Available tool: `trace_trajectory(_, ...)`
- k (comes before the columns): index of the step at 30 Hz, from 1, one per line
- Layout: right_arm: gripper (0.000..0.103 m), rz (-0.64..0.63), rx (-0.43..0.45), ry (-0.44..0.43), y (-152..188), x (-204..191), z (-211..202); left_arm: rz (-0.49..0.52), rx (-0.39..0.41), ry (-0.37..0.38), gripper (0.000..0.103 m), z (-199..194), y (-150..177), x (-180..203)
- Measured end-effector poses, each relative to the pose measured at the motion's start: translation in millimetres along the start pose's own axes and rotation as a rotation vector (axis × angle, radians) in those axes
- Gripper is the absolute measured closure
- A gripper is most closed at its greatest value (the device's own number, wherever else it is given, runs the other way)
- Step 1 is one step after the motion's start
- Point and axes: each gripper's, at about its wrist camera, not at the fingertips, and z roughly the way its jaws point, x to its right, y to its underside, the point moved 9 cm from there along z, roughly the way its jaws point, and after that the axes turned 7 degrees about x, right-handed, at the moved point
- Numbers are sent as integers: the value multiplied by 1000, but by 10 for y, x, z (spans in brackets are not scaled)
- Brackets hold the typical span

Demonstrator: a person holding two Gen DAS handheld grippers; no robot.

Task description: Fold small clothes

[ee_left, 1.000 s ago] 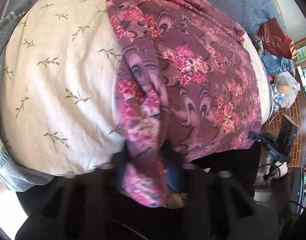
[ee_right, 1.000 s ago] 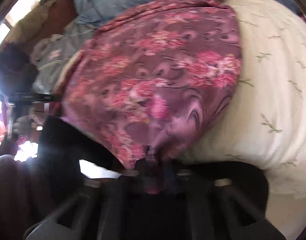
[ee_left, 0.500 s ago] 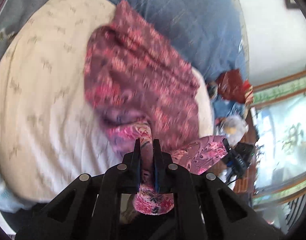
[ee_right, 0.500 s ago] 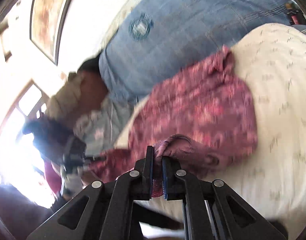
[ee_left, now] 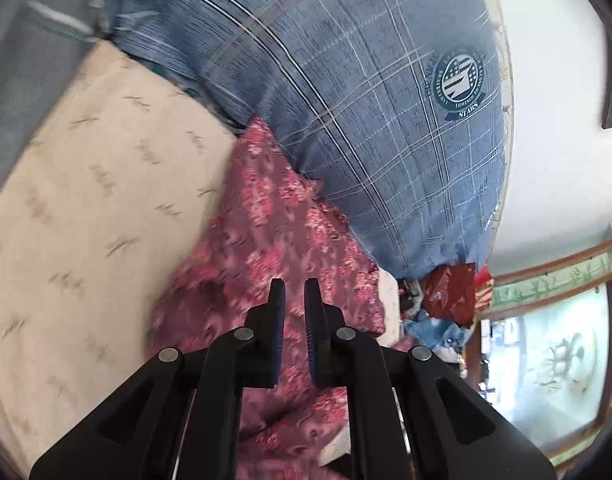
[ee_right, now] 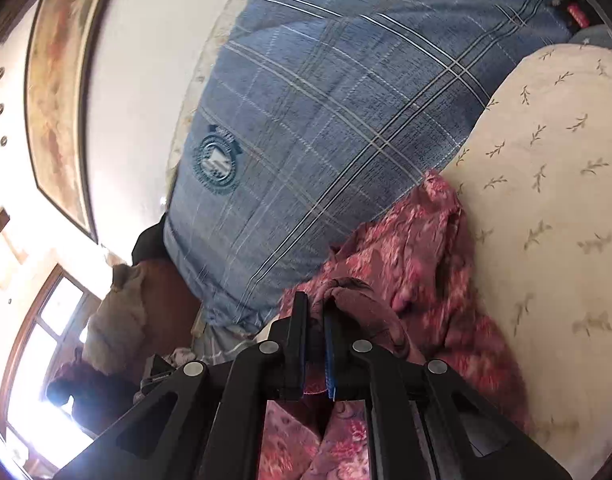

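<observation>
A maroon garment with a pink floral print (ee_left: 262, 240) lies bunched on a cream leaf-print bedsheet (ee_left: 86, 208). It also shows in the right wrist view (ee_right: 418, 256). My left gripper (ee_left: 294, 294) hovers over it with the jaws slightly apart and nothing between the tips. My right gripper (ee_right: 312, 308) is shut on a fold of the garment, with cloth pinched between the pads and hanging below.
A large blue plaid pillow (ee_left: 366, 120) with a round badge lies behind the garment, also in the right wrist view (ee_right: 326, 120). A red bag (ee_left: 450, 292) and loose items sit past the bed's right edge. A white wall, a framed picture (ee_right: 58, 92) and windows surround.
Both grippers rose and tilted up from the bed toward the pillow and wall. The left gripper let go of the garment fold it held. The right gripper keeps its hold.
</observation>
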Motion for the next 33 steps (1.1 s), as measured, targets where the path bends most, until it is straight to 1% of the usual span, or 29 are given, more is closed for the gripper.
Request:
trace_trajectory(1, 97, 12, -11, 18, -18, 57, 79, 30, -12, -1, 96, 35, 2, 54)
trace_trajectory(2, 97, 26, -29, 35, -21, 121, 155, 93, -29, -23, 95, 51, 52, 115)
trace_trajectory(3, 97, 34, -50, 50, -3, 176, 212, 156, -50, -44, 91, 46, 121, 156)
trace_trajectory(4, 97, 31, -62, 66, 20, 218, 241, 250, -90, -69, 86, 42, 271, 209)
trace_trajectory(5, 97, 26, -74, 81, 43, 261, 264, 317, -122, -83, 69, 23, 406, 235)
trace_trajectory(6, 97, 28, -81, 89, 79, 302, 253, 407, -167, -101, 44, -29, 644, 251)
trace_trajectory(7, 96, 34, -82, 90, 101, 328, 240, 453, -192, -113, 35, -72, 796, 243)
trace_trajectory(8, 96, 42, -79, 93, 126, 354, 217, 498, -219, -121, 29, -124, 966, 232)
trace_trajectory(9, 96, 49, -75, 95, 133, 371, 196, 528, -253, -114, 29, -189, 1147, 218)
trace_trajectory(10, 96, 57, -70, 96, 145, 379, 164, 537, -300, -103, 29, -257, 1355, 186)
trace_trajectory(11, 96, 60, -69, 97, 152, 383, 144, 527, -323, -96, 29, -312, 1481, 149)
trace_trajectory(12, 96, 59, -68, 102, 167, 381, 118, 490, -338, -90, 29, -388, 1650, 68)
trace_trajectory(13, 96, 56, -69, 107, 176, 379, 99, 462, -350, -95, 29, -431, 1748, -2)
trace_trajectory(14, 96, 48, -72, 114, 195, 378, 77, 410, -367, -96, 29, -486, 1895, -121)
trace_trajectory(16, 96, 40, -77, 128, 220, 385, 45, 320, -394, -98, 29, -546, 2113, -314)
trace_trajectory(18, 95, 39, -77, 136, 237, 395, 7, 256, -412, -94, 28, -568, 2303, -457)
trace_trajectory(20, 95, 42, -72, 142, 244, 413, -26, 241, -420, -96, 28, -501, 2461, -492)
trace_trajectory(21, 95, 44, -70, 146, 246, 418, -37, 256, -418, -81, 28, -430, 2513, -445)
trace_trajectory(23, 95, 47, -64, 153, 242, 430, -56, 265, -398, -60, 28, -337, 2517, -341)
trace_trajectory(24, 95, 52, -60, 154, 239, 432, -67, 262, -381, -40, 30, -256, 2502, -270)
trace_trajectory(25, 96, 57, -56, 152, 236, 424, -76, 262, -370, -33, 36, -176, 2482, -204)
trace_trajectory(26, 96, 59, -53, 144, 235, 406, -91, 262, -368, -21, 68, -127, 2456, -174)
trace_trajectory(27, 96, 60, -50, 132, 234, 377, -105, 263, -375, -1, 97, -95, 2446, -120)
trace_trajectory(28, 96, 59, -45, 111, 232, 330, -133, 253, -374, 13, 98, -69, 2402, -78)
trace_trajectory(29, 97, 58, -43, 95, 228, 294, -156, 241, -356, 28, 98, -70, 2339, -50)
trace_trajectory(30, 97, 62, -43, 75, 220, 241, -189, 234, -323, 45, 98, -108, 2233, 11)
trace_trajectory(31, 97, 60, -39, 51, 204, 183, -224, 230, -303, 54, 98, -126, 2157, 51)
trace_trajectory(33, 97, 62, -27, 18, 143, 96, -277, 203, -255, 93, 98, -199, 1947, 148)
